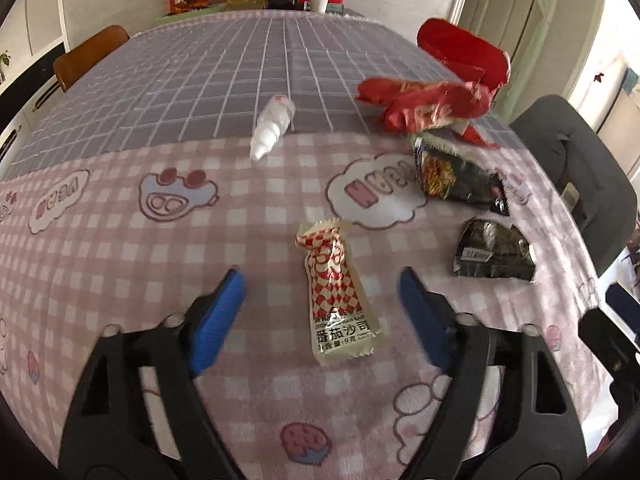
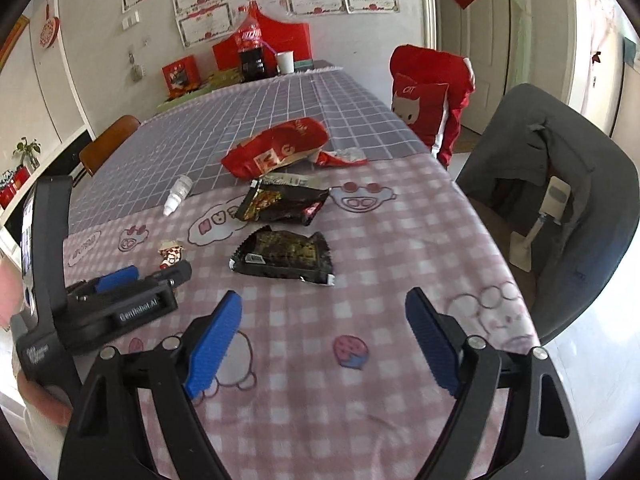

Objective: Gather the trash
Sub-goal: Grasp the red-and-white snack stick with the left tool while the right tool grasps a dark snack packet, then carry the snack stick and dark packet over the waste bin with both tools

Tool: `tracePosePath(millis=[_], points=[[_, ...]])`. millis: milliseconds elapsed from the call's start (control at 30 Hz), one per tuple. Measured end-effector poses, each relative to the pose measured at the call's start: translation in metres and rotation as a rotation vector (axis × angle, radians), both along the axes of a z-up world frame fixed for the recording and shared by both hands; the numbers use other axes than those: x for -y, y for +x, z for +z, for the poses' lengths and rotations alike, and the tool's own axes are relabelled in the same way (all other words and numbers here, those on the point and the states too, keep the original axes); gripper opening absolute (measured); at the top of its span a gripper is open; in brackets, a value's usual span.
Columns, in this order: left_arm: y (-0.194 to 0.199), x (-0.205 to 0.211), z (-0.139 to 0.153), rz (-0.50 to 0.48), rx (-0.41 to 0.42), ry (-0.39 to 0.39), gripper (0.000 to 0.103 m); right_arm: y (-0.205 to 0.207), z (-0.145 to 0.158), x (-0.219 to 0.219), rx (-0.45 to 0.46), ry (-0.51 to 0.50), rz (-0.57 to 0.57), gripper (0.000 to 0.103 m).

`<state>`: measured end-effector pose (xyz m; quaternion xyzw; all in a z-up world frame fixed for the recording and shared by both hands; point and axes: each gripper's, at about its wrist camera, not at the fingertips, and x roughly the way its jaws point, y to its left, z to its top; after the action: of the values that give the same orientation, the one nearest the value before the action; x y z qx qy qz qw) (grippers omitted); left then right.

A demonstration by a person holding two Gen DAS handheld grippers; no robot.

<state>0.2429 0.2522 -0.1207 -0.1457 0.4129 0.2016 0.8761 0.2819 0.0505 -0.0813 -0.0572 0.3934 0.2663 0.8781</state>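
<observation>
A red-and-white checkered ketchup sachet (image 1: 338, 292) lies flat on the pink tablecloth, between the two blue fingers of my open left gripper (image 1: 322, 284); the fingers stand apart on either side of it, not touching. The sachet's top shows past the left gripper in the right wrist view (image 2: 172, 255). My right gripper (image 2: 324, 304) is open and empty above the cloth, short of a black snack wrapper (image 2: 286, 256). A second black wrapper (image 2: 282, 202), a red chip bag (image 2: 276, 152) and a small white bottle (image 2: 176, 194) lie farther back.
The table (image 2: 360, 380) carries a pink checkered cloth in front and a grey grid cloth behind. A grey chair (image 2: 560, 200) stands at the right edge, a red-covered chair (image 2: 432, 96) beyond it, a wooden chair (image 2: 108, 144) at left. A cola bottle (image 2: 250, 52) and cup stand at the far end.
</observation>
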Motion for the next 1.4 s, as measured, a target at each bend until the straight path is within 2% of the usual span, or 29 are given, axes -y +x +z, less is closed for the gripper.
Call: tracePosePath(millis=[33, 100, 133, 167, 233, 333, 467, 533, 567, 600, 633, 700, 767, 1100, 1400], points=[[0.001, 0.001, -0.001, 0.0, 0.0, 0.021, 0.057, 0.003, -0.002, -0.005, -0.007, -0.006, 0.002, 0.083], [0.002, 0.001, -0.001, 0.012, -0.005, 0.047, 0.044, 0.008, -0.006, -0.013, -0.015, -0.016, 0.008, 0.082], [0.001, -0.003, 0.0, 0.027, -0.002, 0.048, 0.03, 0.011, -0.008, -0.019, -0.016, -0.028, 0.01, 0.083], [0.001, -0.005, 0.0, 0.031, 0.0, 0.045, 0.023, 0.014, -0.01, -0.024, -0.016, -0.035, 0.01, 0.083], [-0.002, -0.011, 0.001, 0.02, 0.016, 0.024, 0.018, 0.02, -0.015, -0.032, -0.023, -0.051, 0.008, 0.084], [-0.005, -0.017, 0.003, 0.009, 0.03, -0.009, 0.015, 0.031, -0.024, -0.048, -0.045, -0.073, 0.014, 0.084], [-0.011, -0.022, 0.008, 0.011, 0.056, 0.002, 0.015, 0.046, -0.039, -0.074, -0.052, -0.155, -0.012, 0.084], [-0.013, -0.022, 0.011, 0.004, 0.064, 0.007, 0.015, 0.049, -0.044, -0.082, -0.052, -0.164, 0.0, 0.084], [-0.014, -0.021, 0.013, 0.002, 0.065, 0.019, 0.015, 0.048, -0.045, -0.085, -0.046, -0.155, 0.012, 0.079], [-0.015, -0.021, 0.014, 0.004, 0.067, 0.027, 0.015, 0.047, -0.044, -0.086, -0.037, -0.146, 0.026, 0.064], [-0.017, -0.021, 0.015, 0.001, 0.071, 0.034, 0.015, 0.045, -0.043, -0.087, -0.027, -0.136, 0.034, 0.059], [-0.018, -0.02, 0.018, -0.005, 0.079, 0.033, 0.015, 0.045, -0.042, -0.085, -0.028, -0.12, 0.038, 0.038], [-0.019, -0.017, 0.02, -0.018, 0.09, 0.036, 0.015, 0.045, -0.041, -0.08, -0.038, -0.09, 0.043, 0.03], [-0.023, 0.009, 0.027, -0.082, 0.117, 0.05, 0.015, 0.033, -0.037, -0.049, -0.051, 0.013, 0.025, 0.021], [-0.019, 0.046, 0.033, -0.165, 0.138, 0.031, 0.015, 0.014, -0.02, -0.004, -0.036, 0.119, -0.023, 0.02]])
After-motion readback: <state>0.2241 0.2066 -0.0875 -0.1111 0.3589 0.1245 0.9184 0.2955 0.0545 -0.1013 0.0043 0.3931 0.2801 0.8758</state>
